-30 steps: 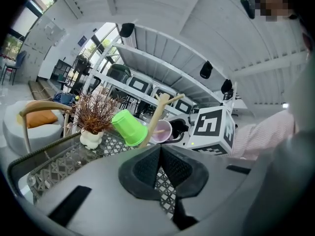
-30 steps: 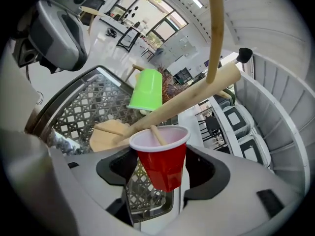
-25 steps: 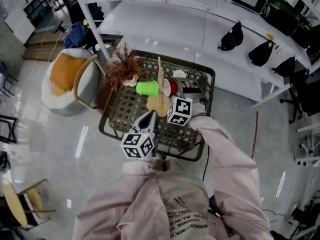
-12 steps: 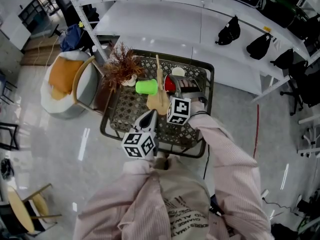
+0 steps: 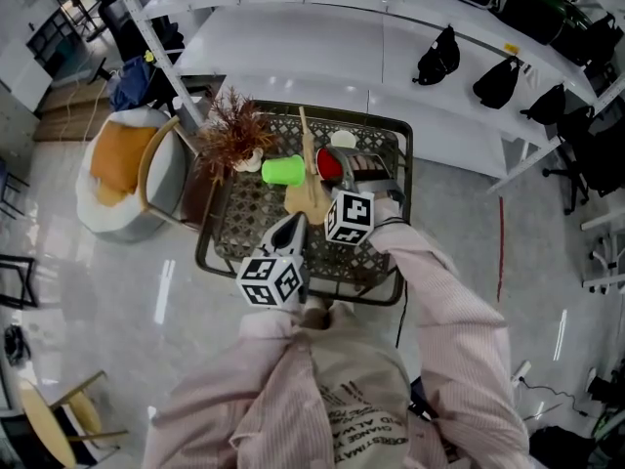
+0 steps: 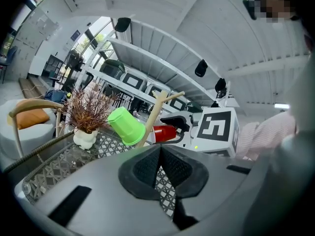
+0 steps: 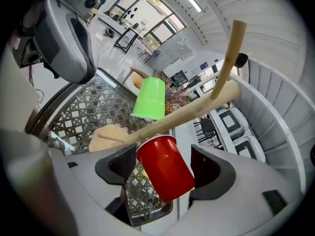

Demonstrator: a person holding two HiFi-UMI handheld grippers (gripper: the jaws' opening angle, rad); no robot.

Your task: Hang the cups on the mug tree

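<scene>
A wooden mug tree [image 5: 310, 189] stands mid-table, and a green cup [image 5: 283, 170] hangs from a peg on its left. My right gripper [image 5: 344, 170] is shut on a red cup [image 5: 329, 166], holding it level with its mouth against the stem on the right. In the right gripper view the red cup [image 7: 165, 166] fills the space between the pads of the right gripper [image 7: 162, 163], under the stem [image 7: 197, 109] and the green cup [image 7: 150, 100]. Shut and empty, my left gripper [image 5: 291, 225] hovers over the table's near part. In the left gripper view, its jaws [image 6: 158, 154] meet.
The lattice-topped metal table [image 5: 249, 213] has a raised rim. A dried plant in a white pot [image 5: 232, 133] stands at its far left corner. An armchair with an orange cushion [image 5: 127, 164] is to the left; white shelving with black bags [image 5: 437, 57] lies beyond.
Both grippers and the cups hold their places; only the head camera has shifted slightly.
</scene>
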